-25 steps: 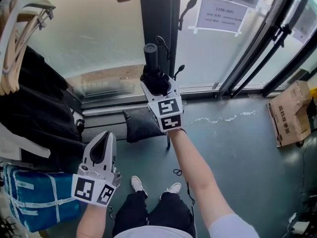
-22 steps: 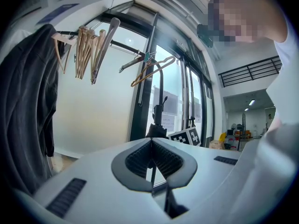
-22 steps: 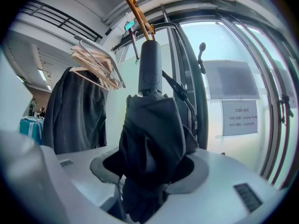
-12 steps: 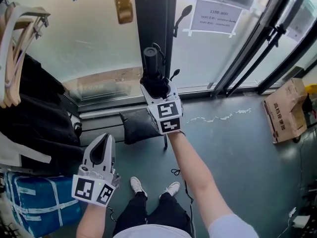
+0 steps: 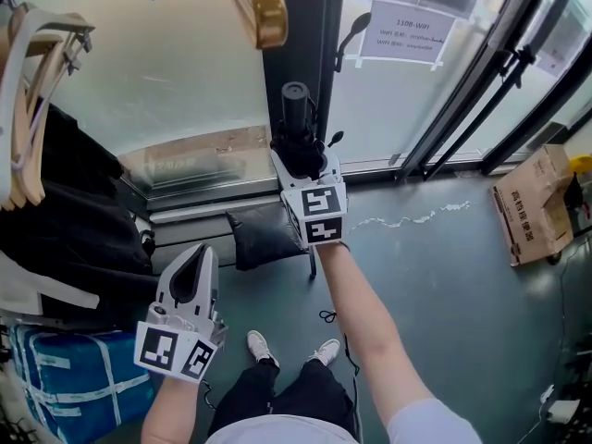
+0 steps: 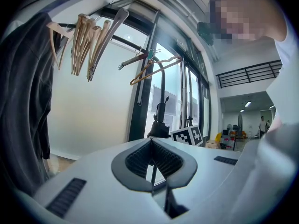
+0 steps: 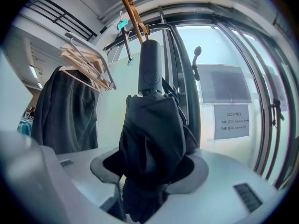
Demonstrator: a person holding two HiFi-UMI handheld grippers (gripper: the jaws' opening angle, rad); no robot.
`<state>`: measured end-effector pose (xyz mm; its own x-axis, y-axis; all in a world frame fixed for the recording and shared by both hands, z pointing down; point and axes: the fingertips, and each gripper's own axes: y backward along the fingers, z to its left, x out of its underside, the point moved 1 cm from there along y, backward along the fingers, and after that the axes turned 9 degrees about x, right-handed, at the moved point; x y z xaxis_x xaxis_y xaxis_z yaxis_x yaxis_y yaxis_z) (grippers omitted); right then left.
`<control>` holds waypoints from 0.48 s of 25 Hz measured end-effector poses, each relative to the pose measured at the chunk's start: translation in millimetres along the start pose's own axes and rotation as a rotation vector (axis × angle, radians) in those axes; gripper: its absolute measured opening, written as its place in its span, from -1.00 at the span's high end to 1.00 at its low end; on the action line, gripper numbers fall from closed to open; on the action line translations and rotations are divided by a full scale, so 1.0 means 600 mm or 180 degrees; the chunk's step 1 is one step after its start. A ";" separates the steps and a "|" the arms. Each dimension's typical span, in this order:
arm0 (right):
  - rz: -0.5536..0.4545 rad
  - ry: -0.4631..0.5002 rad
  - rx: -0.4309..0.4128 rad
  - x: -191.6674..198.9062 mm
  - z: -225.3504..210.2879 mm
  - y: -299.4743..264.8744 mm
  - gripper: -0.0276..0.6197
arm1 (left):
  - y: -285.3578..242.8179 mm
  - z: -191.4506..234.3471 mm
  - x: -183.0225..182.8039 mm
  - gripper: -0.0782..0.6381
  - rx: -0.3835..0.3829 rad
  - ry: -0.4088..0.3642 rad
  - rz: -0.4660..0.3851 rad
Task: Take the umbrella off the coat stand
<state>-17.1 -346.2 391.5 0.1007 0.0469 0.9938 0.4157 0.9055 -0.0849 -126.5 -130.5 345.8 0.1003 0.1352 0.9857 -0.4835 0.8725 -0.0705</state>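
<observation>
A folded black umbrella (image 7: 150, 139) stands upright between the jaws of my right gripper (image 7: 149, 174), which is shut on its bunched fabric. Its grey cylindrical handle (image 7: 150, 69) points up. In the head view the right gripper (image 5: 298, 158) holds the umbrella (image 5: 296, 118) in front of the dark post of the coat stand (image 5: 298, 26), whose black hooks (image 5: 350, 31) stick out beside it. My left gripper (image 5: 197, 259) hangs lower left, shut and empty. In the left gripper view the left gripper (image 6: 152, 161) has its pads together, and the umbrella (image 6: 159, 122) shows far ahead.
Wooden hangers (image 5: 28, 109) and dark clothes (image 5: 65, 202) fill the left side, above a blue bag (image 5: 65, 377). A wooden hanger (image 5: 264, 12) dangles above the umbrella. A dark cushion (image 5: 264, 234) lies by the glass wall. A cardboard box (image 5: 536, 206) stands at the right.
The wooden hanger at the top now sits further right in the view. Both grippers stay nearly where they were, the right one still shut on the umbrella.
</observation>
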 end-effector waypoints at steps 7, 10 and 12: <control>0.0020 -0.0014 0.0034 -0.011 -0.001 -0.016 0.15 | 0.007 0.024 -0.012 0.72 -0.0065 0.0025 -0.0047; 0.0023 0.0008 0.0060 -0.015 -0.005 -0.022 0.15 | 0.005 0.032 -0.012 0.72 -0.0072 0.0054 -0.0060; 0.0024 -0.0001 0.0064 -0.017 -0.005 -0.025 0.15 | 0.005 0.038 -0.011 0.72 -0.0075 0.0087 -0.0064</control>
<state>-21.4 -361.5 382.7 0.1036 0.0539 0.9932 0.3966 0.9135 -0.0910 -148.3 -139.7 342.9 0.1336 0.1299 0.9825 -0.4607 0.8859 -0.0545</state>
